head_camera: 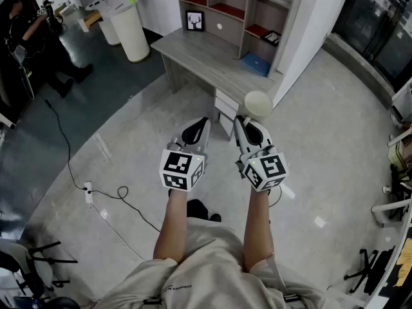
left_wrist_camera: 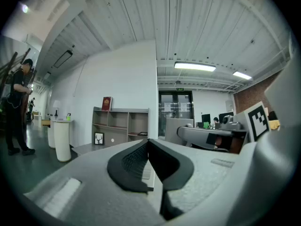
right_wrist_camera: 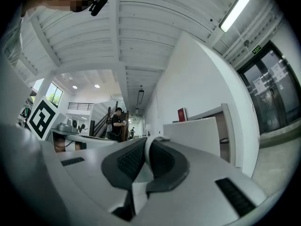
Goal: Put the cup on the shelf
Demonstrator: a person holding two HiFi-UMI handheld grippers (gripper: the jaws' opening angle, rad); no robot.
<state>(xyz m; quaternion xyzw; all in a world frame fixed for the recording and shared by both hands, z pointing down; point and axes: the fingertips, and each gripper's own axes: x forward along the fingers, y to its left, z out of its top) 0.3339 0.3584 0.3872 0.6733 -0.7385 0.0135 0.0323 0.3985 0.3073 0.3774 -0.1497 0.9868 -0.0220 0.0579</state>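
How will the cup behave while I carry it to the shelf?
The cup is probably light: the right hand-held gripper holds it by a thin wall alone. That thin wall may flex or slip, so it could tilt. Its round body would likely roll if dropped sideways.

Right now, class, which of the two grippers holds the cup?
The right gripper: its jaws pinch the thin wall of the pale cup. The left gripper has its jaws together with nothing between them.
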